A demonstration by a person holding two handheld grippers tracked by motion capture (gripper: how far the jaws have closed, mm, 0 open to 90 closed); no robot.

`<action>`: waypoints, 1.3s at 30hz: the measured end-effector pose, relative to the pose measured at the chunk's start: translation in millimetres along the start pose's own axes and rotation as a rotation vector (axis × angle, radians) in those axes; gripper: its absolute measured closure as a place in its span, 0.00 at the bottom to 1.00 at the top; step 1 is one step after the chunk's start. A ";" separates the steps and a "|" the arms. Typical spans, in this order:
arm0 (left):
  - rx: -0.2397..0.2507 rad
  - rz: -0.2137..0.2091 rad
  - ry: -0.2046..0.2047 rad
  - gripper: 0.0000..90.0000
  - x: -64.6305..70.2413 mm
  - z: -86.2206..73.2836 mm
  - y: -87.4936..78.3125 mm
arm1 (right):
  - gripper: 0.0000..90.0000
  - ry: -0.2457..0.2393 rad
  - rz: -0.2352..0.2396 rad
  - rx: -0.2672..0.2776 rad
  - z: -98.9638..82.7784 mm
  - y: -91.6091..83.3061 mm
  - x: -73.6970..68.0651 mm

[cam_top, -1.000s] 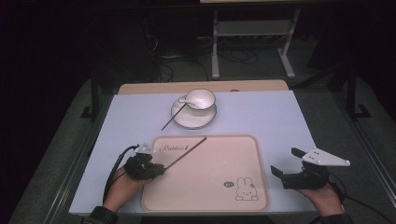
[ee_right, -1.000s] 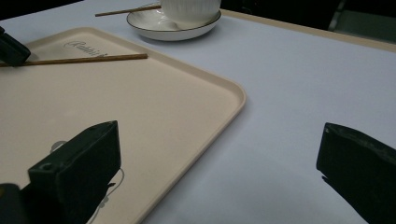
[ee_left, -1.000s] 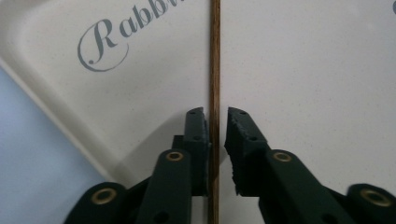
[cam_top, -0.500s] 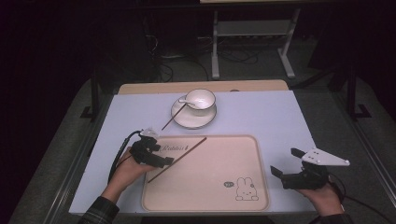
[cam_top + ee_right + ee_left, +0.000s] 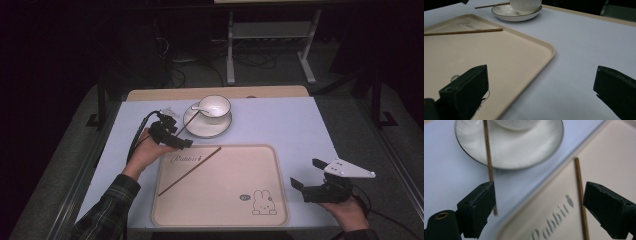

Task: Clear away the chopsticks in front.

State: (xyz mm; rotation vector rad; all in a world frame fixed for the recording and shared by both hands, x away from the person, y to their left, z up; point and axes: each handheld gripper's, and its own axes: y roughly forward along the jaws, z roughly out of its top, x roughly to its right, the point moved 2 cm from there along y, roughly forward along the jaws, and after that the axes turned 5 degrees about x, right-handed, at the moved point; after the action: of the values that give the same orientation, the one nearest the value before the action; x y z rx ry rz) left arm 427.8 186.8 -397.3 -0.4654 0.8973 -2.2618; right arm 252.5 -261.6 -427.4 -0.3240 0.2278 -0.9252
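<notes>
My left gripper [image 5: 179,136] hovers over the table beside the tray's far left corner. Its jaws have just been opening and stand open [image 5: 544,212] with nothing gripped. One brown chopstick [image 5: 190,171] lies slantwise on the beige rabbit tray [image 5: 220,210]; its far end [image 5: 580,195] shows just inside my right-hand jaw. A second chopstick [image 5: 189,125] leans on the white saucer [image 5: 207,129], its near end [image 5: 488,157] by my other jaw. A white cup [image 5: 216,106] with a spoon [image 5: 196,108] stands on the saucer. My right gripper [image 5: 306,175] rests open [image 5: 541,95] off the tray's right edge.
The pale blue table top [image 5: 290,125] has a wooden strip along its far edge. Behind the table stands a metal rack [image 5: 270,45] with cables on the floor. The tray's raised rim [image 5: 550,53] runs just left of my right gripper.
The left gripper has let go of the chopstick, which now lies on the tray. That hand has moved away from the tray's left side toward the saucer. The right hand stayed put.
</notes>
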 end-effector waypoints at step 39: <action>0.008 0.135 -0.036 0.93 -59.7 33.1 83.5 | 0.00 0.013 0.003 0.016 0.1 -2.7 3.2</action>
State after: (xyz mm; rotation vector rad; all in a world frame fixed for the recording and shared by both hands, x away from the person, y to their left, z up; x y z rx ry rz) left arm 525.4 165.7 -438.1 -0.4280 0.8747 -2.1278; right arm 252.4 -265.7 -426.5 -0.3029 0.2331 -0.9260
